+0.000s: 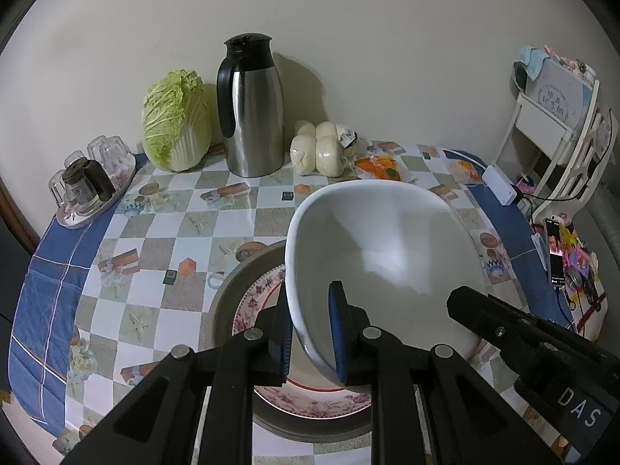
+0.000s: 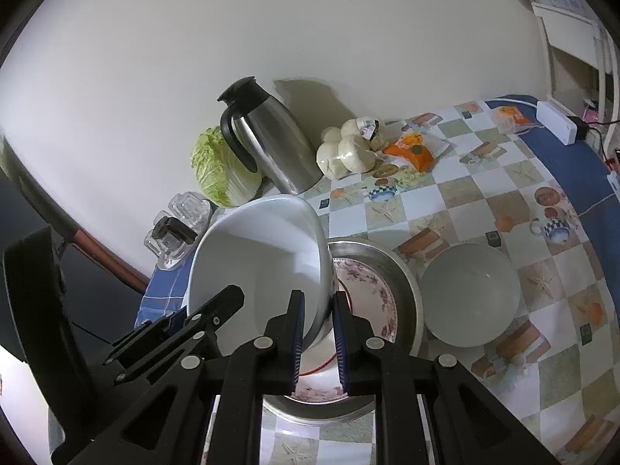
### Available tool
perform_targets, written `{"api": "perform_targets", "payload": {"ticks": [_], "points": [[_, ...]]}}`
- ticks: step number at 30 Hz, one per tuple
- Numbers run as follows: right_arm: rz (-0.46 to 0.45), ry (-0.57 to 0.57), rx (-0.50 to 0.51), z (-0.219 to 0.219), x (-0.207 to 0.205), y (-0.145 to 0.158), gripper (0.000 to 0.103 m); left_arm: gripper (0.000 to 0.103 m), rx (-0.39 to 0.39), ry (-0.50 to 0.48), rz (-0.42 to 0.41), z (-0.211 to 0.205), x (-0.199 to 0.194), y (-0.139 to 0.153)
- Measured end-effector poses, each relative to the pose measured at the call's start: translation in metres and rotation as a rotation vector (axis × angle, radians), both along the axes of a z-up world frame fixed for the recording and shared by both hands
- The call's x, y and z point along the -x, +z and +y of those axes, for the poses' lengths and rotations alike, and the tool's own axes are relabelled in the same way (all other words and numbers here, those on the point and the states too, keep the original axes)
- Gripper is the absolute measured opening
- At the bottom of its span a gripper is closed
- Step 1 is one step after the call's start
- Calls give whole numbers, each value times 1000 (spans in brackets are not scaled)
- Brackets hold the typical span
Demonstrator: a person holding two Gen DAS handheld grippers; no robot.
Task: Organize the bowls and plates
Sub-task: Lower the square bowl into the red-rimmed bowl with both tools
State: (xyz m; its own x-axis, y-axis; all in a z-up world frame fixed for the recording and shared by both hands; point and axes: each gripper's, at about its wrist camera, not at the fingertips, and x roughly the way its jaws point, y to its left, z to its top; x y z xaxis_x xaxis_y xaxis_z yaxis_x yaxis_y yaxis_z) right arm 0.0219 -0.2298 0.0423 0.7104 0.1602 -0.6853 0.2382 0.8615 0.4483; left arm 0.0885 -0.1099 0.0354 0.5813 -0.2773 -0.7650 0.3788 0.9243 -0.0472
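Both grippers hold a large white bowl (image 1: 387, 240) (image 2: 255, 263), tilted, above a metal basin (image 1: 232, 283) (image 2: 403, 271). A floral-rimmed plate (image 1: 255, 302) (image 2: 372, 290) lies in the basin. My left gripper (image 1: 312, 329) is shut on the bowl's left rim, one blue pad inside and one outside. My right gripper (image 2: 318, 329) is shut on the opposite rim; it also shows in the left wrist view as the right gripper (image 1: 503, 321). A second, smaller white bowl (image 2: 469, 294) stands upright on the checked tablecloth just right of the basin.
Along the wall stand a steel thermos jug (image 1: 254, 108), a cabbage (image 1: 176, 116), bagged buns (image 1: 317, 149) and an orange packet (image 1: 378, 166). A tray of glasses (image 1: 89, 182) sits at the far left edge. A phone (image 1: 554, 252) and a white shelf (image 1: 554, 128) are at the right.
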Motion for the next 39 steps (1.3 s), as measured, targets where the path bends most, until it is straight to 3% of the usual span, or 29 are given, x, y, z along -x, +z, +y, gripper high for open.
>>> {"api": "perform_targets", "payload": {"ticks": [17, 39], "points": [[48, 18, 8, 14, -14, -14, 17, 18, -2, 35, 49, 16, -11, -13], [133, 13, 25, 23, -34, -43, 17, 18, -27, 46, 166, 19, -31, -52]]}}
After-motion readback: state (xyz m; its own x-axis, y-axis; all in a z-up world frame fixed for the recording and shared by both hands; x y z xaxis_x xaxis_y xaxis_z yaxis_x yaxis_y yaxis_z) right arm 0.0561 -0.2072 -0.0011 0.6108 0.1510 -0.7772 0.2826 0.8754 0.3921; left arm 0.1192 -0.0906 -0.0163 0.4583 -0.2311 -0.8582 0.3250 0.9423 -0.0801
